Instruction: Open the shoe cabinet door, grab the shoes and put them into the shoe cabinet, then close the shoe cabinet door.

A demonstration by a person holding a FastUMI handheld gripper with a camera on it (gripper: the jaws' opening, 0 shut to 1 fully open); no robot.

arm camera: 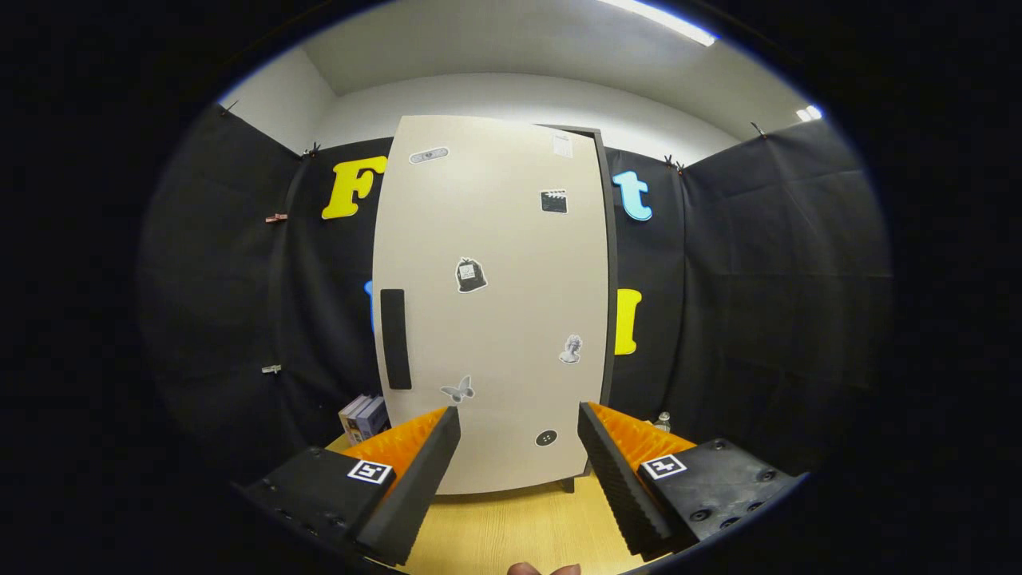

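Observation:
A tall shoe cabinet [495,263] stands upright on the wooden floor straight ahead of me. Its beige door [511,319] is closed and carries several small stickers. A dark vertical handle [395,339] sits near the door's left edge, at mid height. My gripper [519,423] is open, with a wide gap and nothing between the fingers. The fingers frame the lower part of the door and stand a short way in front of it, apart from it. The handle lies above and left of the left finger [415,471].
A small stack of boxes [364,417] rests on the floor to the left of the cabinet. A small bottle [662,420] stands by the cabinet's right side. Black cloth walls close in on both sides. Bare wooden floor [511,527] lies between me and the cabinet.

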